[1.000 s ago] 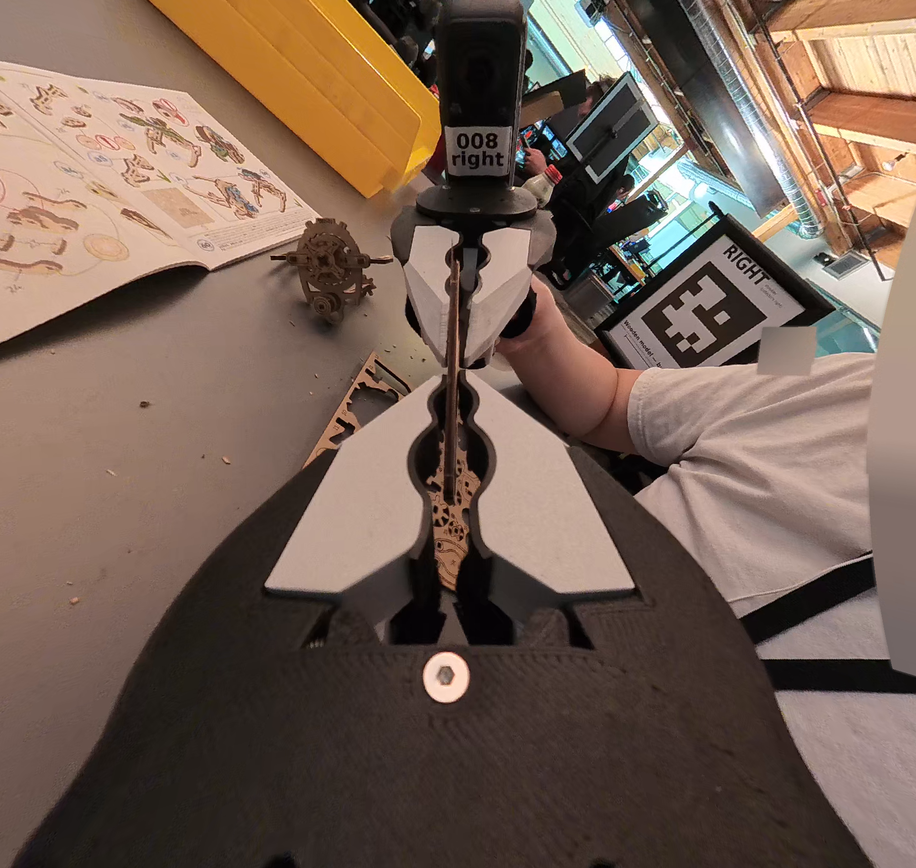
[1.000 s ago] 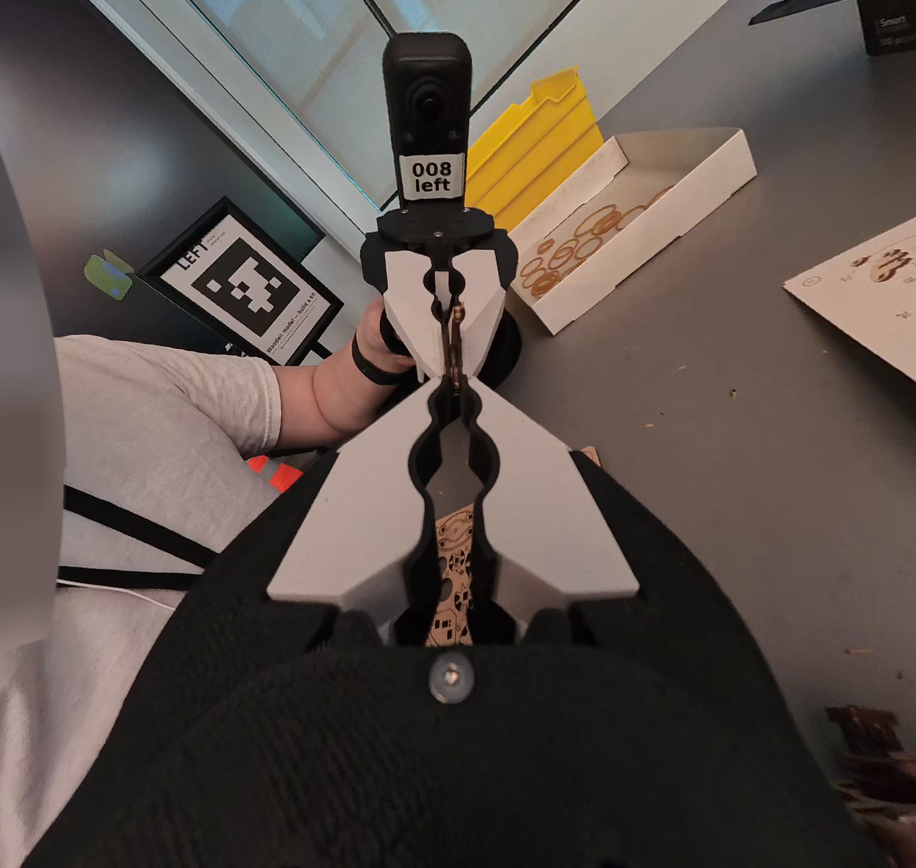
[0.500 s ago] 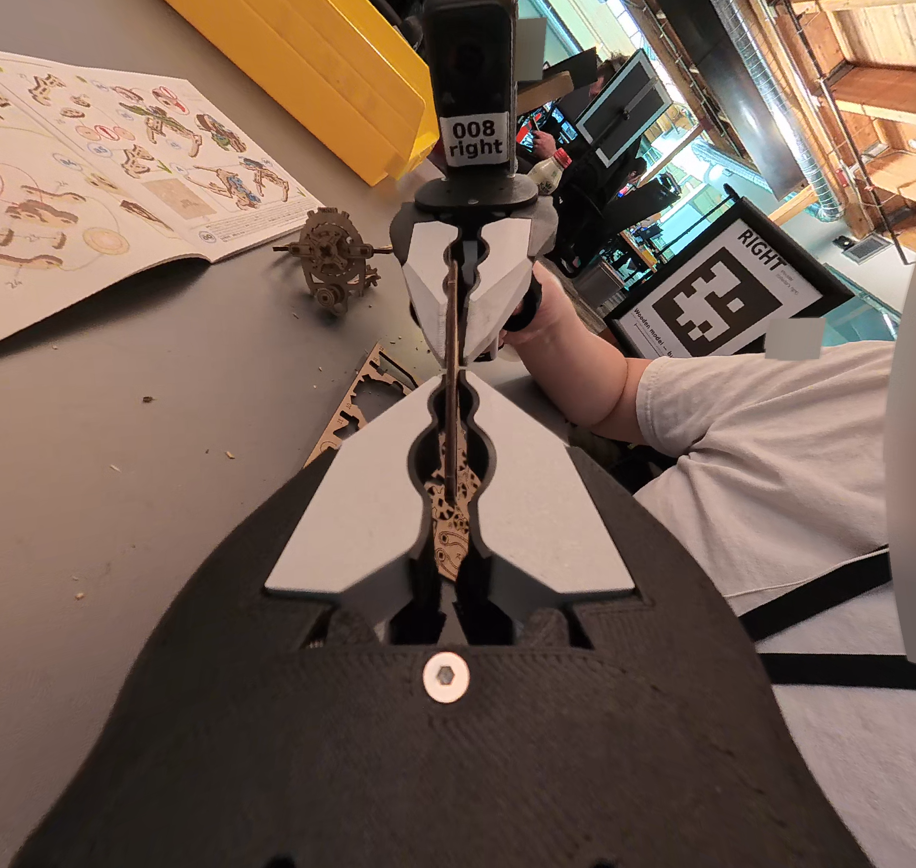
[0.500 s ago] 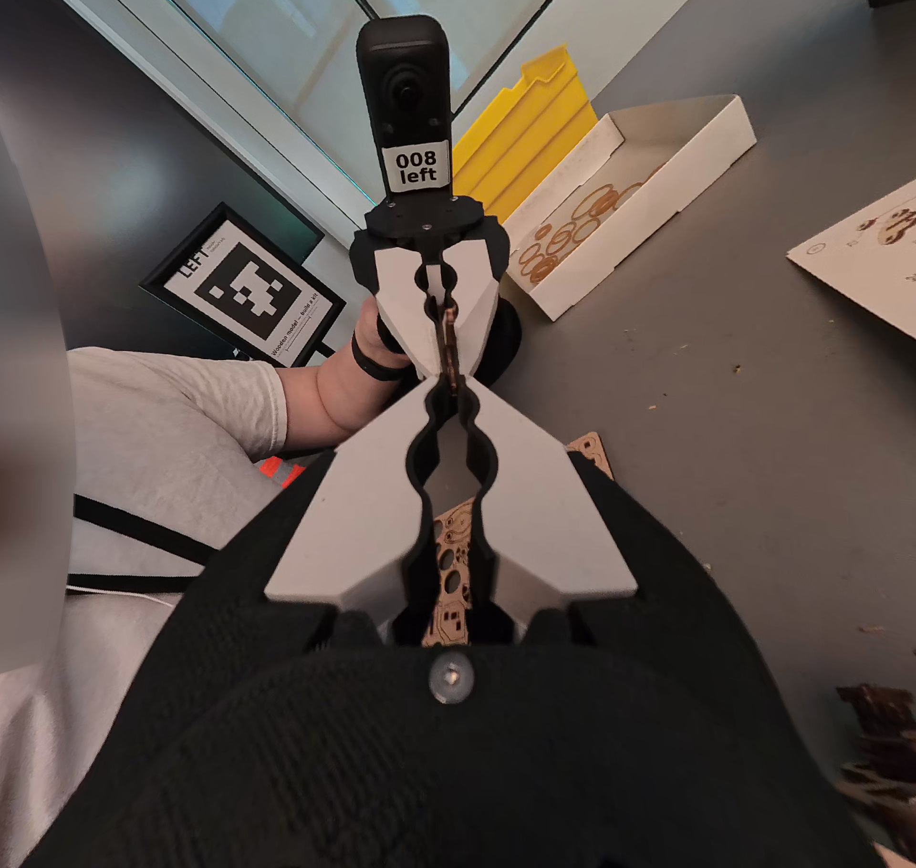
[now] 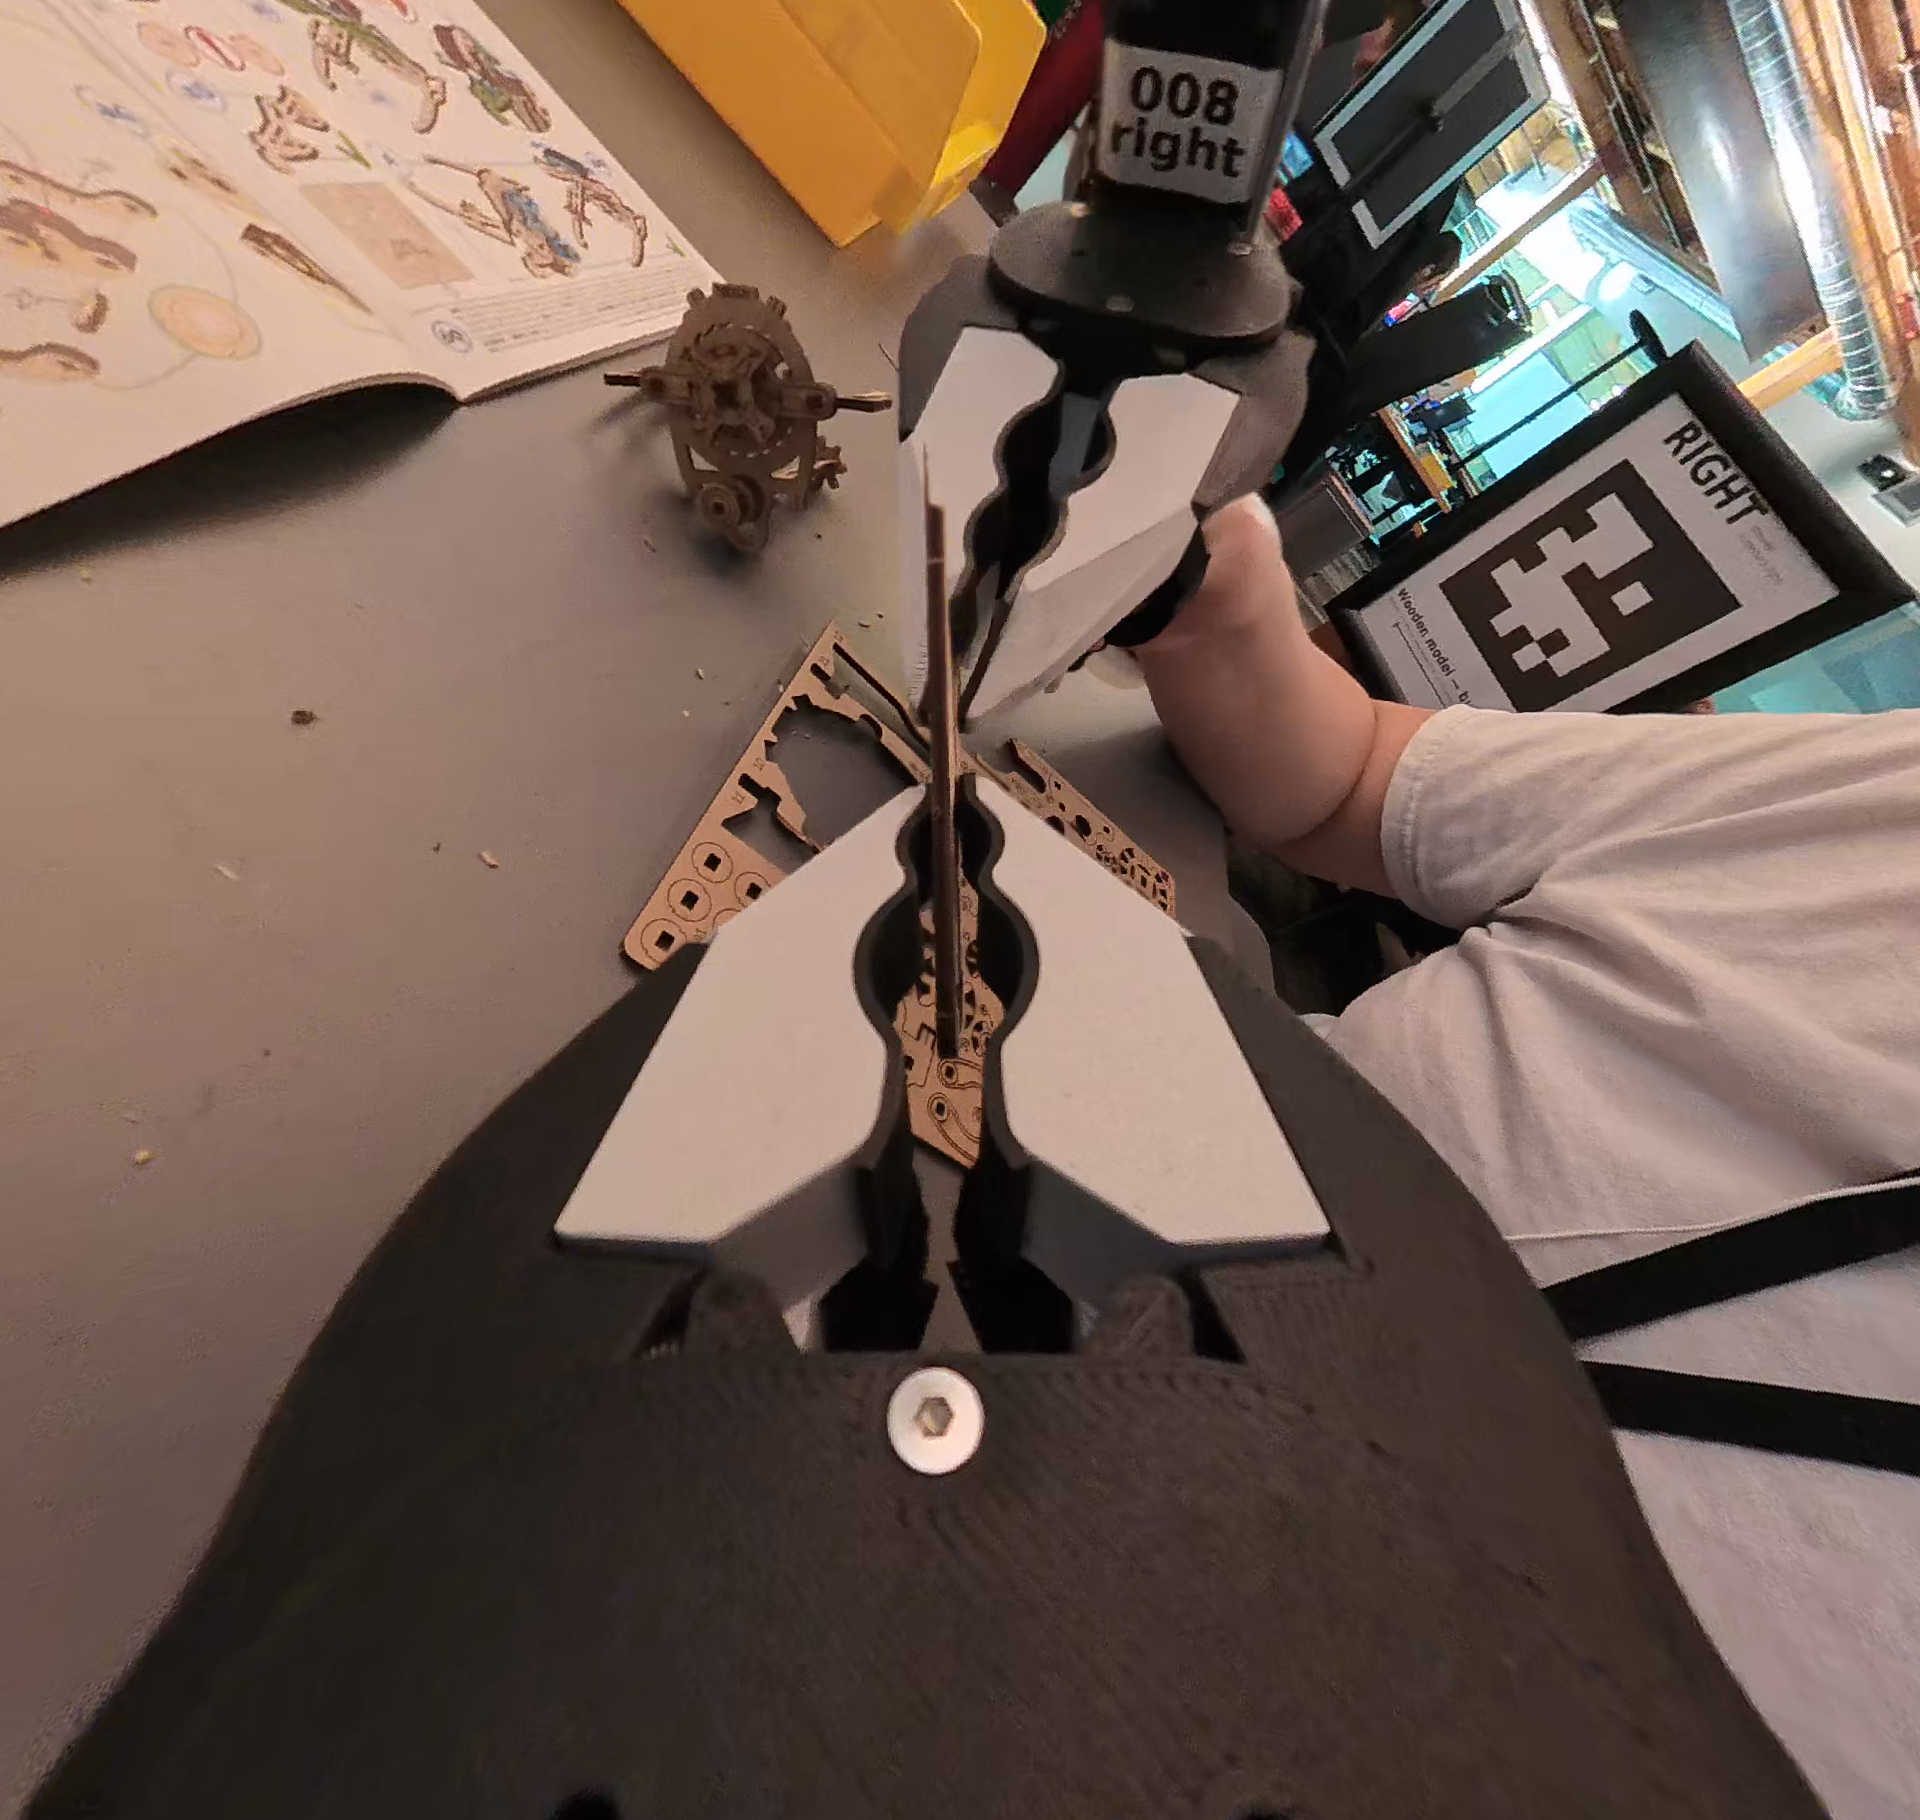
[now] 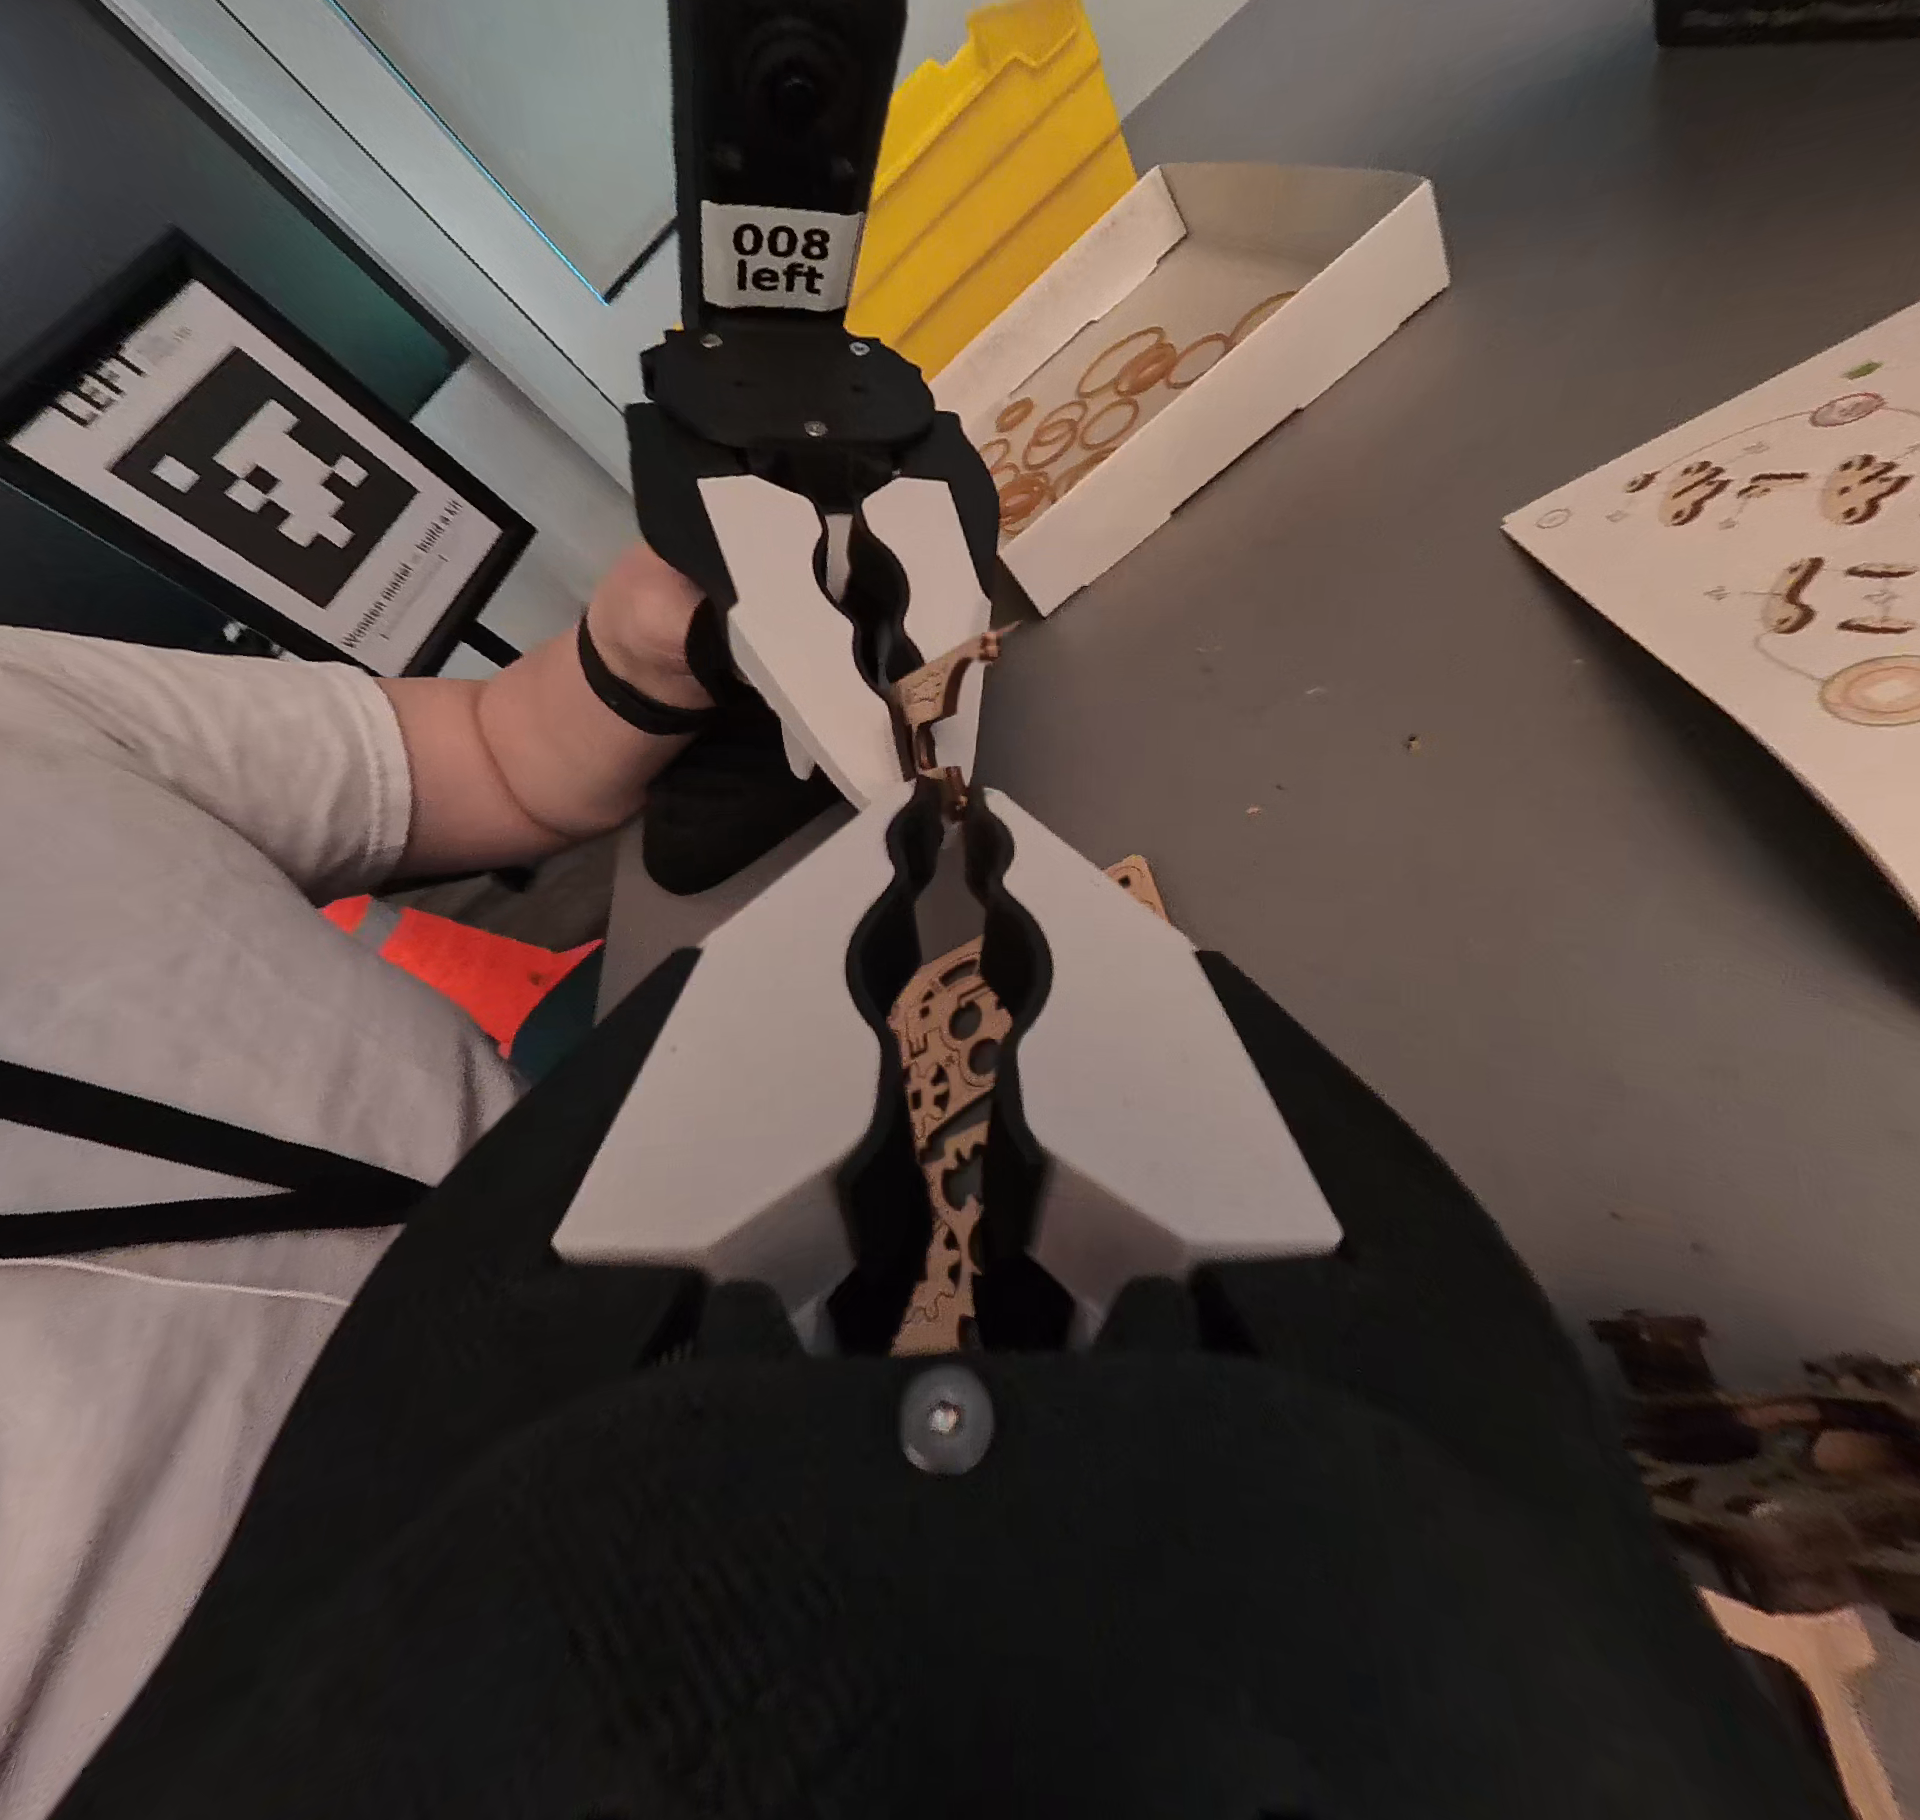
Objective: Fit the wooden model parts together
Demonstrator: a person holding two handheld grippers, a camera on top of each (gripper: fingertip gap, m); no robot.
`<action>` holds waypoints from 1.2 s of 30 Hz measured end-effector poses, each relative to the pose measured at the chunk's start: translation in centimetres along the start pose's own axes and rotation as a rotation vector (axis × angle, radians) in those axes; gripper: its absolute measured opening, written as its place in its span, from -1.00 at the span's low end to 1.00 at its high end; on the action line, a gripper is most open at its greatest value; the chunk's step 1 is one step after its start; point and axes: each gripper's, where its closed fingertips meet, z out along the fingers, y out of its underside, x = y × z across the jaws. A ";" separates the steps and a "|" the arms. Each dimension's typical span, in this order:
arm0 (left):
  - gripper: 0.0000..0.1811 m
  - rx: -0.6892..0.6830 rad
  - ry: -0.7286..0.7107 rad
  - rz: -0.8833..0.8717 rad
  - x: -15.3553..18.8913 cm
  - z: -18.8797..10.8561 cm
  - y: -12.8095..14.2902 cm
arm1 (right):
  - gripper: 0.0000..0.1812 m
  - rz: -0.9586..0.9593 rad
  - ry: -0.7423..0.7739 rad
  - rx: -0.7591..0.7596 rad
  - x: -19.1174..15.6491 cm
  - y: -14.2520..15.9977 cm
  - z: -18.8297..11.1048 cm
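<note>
Since a second ago the two grippers have swung apart at an angle: the right gripper no longer faces the left one head-on but leans off to the side.

The left gripper has its fingers pressed together on a thin wooden part, seen edge-on as a dark strip running up past the fingertips. From the right wrist view the same part shows as a small brown hooked piece pinched in the left gripper. The right gripper is closed at its tips right against that piece's lower end (whether it truly grips it I cannot tell).

Under both grippers, at the worktop's near edge, lies one laser-cut wooden sheet with many parts already punched out. Farther in stands one assembled gear model, and beyond it one open instruction booklet. One yellow bin sits at the far edge; one white cardboard tray of wooden rings lies beside it. Wood crumbs dot the grey worktop.
</note>
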 end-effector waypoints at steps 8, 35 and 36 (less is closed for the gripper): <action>-1.00 0.003 -0.048 -0.009 -0.7 0.2 0.2 | -0.95 -0.095 0.115 -0.030 0.7 0.2 0.2; -1.00 0.012 -0.013 0.021 0.2 -0.1 -0.2 | -0.96 -0.118 0.030 0.008 -0.3 -0.4 0.0; -1.00 0.014 -0.025 0.020 0.1 0.0 -0.2 | -0.95 -0.132 0.046 0.003 -0.2 -0.4 -0.1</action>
